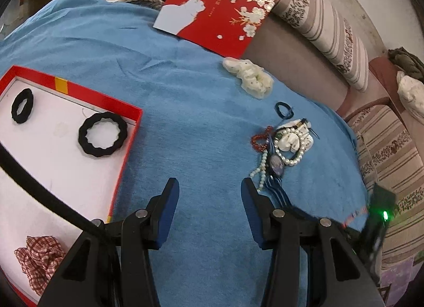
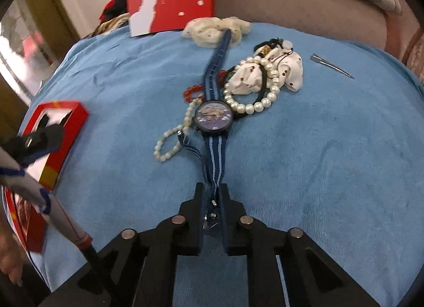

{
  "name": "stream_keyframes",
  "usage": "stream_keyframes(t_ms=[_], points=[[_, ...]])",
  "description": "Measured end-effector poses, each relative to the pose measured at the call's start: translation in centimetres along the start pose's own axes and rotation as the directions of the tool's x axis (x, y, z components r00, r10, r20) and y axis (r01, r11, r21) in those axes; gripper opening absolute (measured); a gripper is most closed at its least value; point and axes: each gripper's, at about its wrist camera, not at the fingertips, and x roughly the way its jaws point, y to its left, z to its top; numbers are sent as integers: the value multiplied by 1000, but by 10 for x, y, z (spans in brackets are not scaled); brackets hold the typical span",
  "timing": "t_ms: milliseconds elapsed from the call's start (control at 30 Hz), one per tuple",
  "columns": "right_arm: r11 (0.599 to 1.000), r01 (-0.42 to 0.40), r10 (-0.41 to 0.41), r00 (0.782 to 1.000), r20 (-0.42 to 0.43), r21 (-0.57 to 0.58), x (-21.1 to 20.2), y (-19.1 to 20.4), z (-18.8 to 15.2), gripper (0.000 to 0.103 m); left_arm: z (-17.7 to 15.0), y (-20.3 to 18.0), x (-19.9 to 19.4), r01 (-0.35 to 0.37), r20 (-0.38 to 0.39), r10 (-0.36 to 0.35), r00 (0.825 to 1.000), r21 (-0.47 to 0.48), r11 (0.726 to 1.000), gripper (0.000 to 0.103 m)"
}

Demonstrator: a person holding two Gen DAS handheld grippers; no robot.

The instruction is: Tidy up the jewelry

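A blue striped-strap watch [image 2: 214,117] lies in a pile with a white pearl bracelet [image 2: 249,87], a pale bead bracelet [image 2: 172,134], a red bead bracelet [image 2: 192,91] and a spotted white scrunchie [image 2: 267,75] on the blue cloth. My right gripper [image 2: 211,195] is shut on the near end of the watch strap. My left gripper [image 1: 208,187] is open and empty over the cloth, left of the pile [image 1: 281,145]. The red tray [image 1: 100,100] at the left holds two black hair ties [image 1: 102,134] and a plaid scrunchie [image 1: 39,259].
A cream scrunchie [image 1: 250,76] and a thin dark hair tie [image 1: 283,110] lie beyond the pile. A metal hair clip [image 2: 332,66] lies at the right. A red flowered box lid [image 1: 217,7] leans at the back. A striped sofa [image 1: 384,153] borders the cloth on the right.
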Motion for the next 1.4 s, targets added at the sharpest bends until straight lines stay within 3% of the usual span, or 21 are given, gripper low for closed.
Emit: stream_keyframes(t_ms=[200, 400, 500, 567, 633, 800, 967, 1067, 1133, 1167, 1200, 1300, 1400], points=[[995, -34, 33, 999, -20, -90, -20, 35, -40, 10, -2, 5, -1, 9, -11, -10, 1000, -23, 1000, 47], [993, -73, 70, 997, -35, -91, -40, 54, -86, 13, -21, -16, 6, 48, -73, -45, 996, 43, 998, 51], [990, -127, 124, 991, -44, -56, -47, 50, -104, 25, -33, -30, 16, 93, -132, -84, 988, 66, 993, 51], [990, -130, 129, 991, -32, -48, -56, 45, -111, 39, -40, -40, 21, 100, -152, -87, 985, 81, 992, 52], [991, -126, 126, 992, -10, -33, -66, 37, -115, 48, -48, -53, 26, 95, -165, -76, 983, 112, 989, 53], [996, -82, 81, 995, 59, 25, -89, 9, -113, 55, -62, -80, 39, 84, -176, -53, 983, 176, 981, 61], [991, -78, 69, 995, 77, 110, -93, -17, -110, 56, -71, -93, 56, 70, -199, -28, 980, 204, 976, 63], [991, -54, 44, 996, 80, 122, -91, -26, -105, 56, -78, -102, 57, 14, -150, 29, 988, 274, 962, 63], [990, -43, 33, 996, 81, 136, -88, -32, -97, 56, -83, -109, 58, -33, -119, 78, 990, 339, 940, 48], [988, -44, 32, 996, 84, 146, -88, -35, -93, 56, -84, -111, 57, -9, -123, 55, 991, 346, 938, 31], [987, -46, 33, 996, 88, 154, -87, -38, -88, 56, -82, -111, 53, -4, -116, 45, 992, 334, 942, 21], [984, -52, 35, 994, 104, 168, -81, -44, -68, 56, -70, -104, 43, 45, -121, -11, 993, 276, 960, 12], [983, -55, 33, 992, 124, 175, -69, -50, -39, 56, -58, -87, 39, 56, -130, -29, 991, 214, 975, 12]])
